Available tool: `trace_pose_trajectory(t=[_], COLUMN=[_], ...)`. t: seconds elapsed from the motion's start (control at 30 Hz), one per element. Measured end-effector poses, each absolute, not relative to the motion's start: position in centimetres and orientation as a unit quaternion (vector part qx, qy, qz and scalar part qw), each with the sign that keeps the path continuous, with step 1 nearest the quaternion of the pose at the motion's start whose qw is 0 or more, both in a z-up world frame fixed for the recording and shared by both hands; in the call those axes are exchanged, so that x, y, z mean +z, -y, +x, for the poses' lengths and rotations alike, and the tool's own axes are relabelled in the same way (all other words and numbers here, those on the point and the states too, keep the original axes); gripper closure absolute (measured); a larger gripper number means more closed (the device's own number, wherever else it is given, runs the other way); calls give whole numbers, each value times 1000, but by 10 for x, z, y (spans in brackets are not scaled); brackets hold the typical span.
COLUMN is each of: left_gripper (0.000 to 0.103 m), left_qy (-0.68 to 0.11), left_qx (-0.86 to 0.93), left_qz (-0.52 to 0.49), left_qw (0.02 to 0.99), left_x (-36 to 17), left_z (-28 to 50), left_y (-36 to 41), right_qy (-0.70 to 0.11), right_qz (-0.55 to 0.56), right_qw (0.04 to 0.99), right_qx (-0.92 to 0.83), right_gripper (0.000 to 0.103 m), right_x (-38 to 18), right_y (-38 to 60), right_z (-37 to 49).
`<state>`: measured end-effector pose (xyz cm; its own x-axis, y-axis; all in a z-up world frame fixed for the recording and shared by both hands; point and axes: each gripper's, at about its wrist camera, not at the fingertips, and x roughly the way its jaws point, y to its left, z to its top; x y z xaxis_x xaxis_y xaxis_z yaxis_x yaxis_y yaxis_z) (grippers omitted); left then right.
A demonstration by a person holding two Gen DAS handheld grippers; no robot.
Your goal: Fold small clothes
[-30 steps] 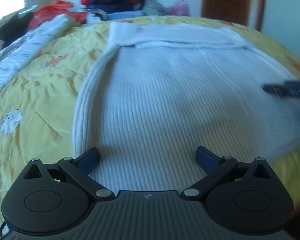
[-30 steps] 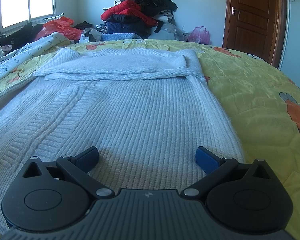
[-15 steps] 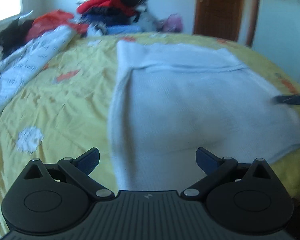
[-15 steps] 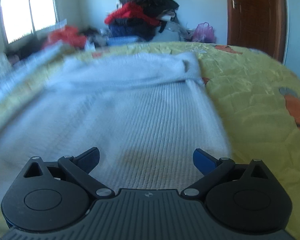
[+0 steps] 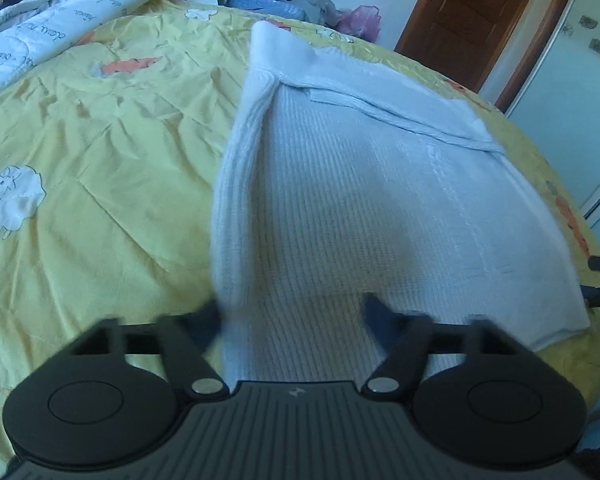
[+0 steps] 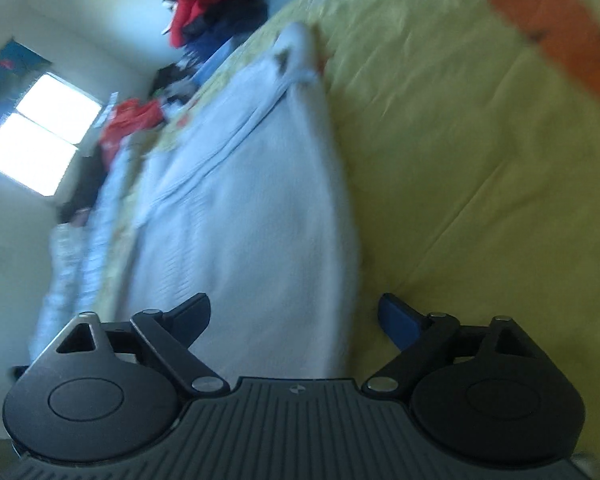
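**Both tongs closing at the sweater's two near corners**

Your white knit sweater (image 5: 372, 200) lies flat on the yellow bed cover (image 5: 100, 152). Its sleeves are folded across the far end, toward the door (image 5: 472, 16).

Your left tongs (image 5: 292, 312) sit low over the sweater's near left corner. The jaws are closing. The sweater's thick left edge runs between them, with the left finger out on the yellow cover and the right finger over the knit. The fingers are blurred, and the pads do not press on the cloth yet, so nothing is gripped.

Your right tongs (image 6: 296, 312) are rolled sideways, so the room looks tipped in that view. The jaws are closing here too. The sweater's (image 6: 252, 208) right edge lies between them, the left finger over the knit and the blue right finger over the yellow cover (image 6: 480, 160). There is a gap on both sides, so nothing is held.

A pile of clothes (image 6: 216, 4) sits past the far end of the bed. A window (image 6: 40, 136) shines bright beside it.
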<state>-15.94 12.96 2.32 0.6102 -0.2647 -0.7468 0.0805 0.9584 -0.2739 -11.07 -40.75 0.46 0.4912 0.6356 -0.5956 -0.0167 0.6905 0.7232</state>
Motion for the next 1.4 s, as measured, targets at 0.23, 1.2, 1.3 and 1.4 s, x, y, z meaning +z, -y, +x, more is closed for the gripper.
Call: trace_pose_trajectory(t=[0.23, 1.2, 1.3, 1.4], left_gripper=[64, 92, 93, 93], left_qy=[-446, -375, -353, -334], left_qx=[-99, -165, -164, -154], left_qz=[-125, -185, -218, -217], left_qw=[881, 893, 895, 904], left_x=[26, 92, 103, 112], left_z=[-156, -112, -69, -24], left_y=[-141, -165, -175, -178], right_qy=[-479, -354, -318, -291], right_qz=[345, 428, 439, 447], right_qw=[774, 771, 777, 783], right_qx=[230, 313, 320, 319], right_gripper=[56, 91, 91, 91], right_x=[-7, 35, 49, 59], right_y=[401, 412, 414, 412], right_z=[-114, -83, -46, 0])
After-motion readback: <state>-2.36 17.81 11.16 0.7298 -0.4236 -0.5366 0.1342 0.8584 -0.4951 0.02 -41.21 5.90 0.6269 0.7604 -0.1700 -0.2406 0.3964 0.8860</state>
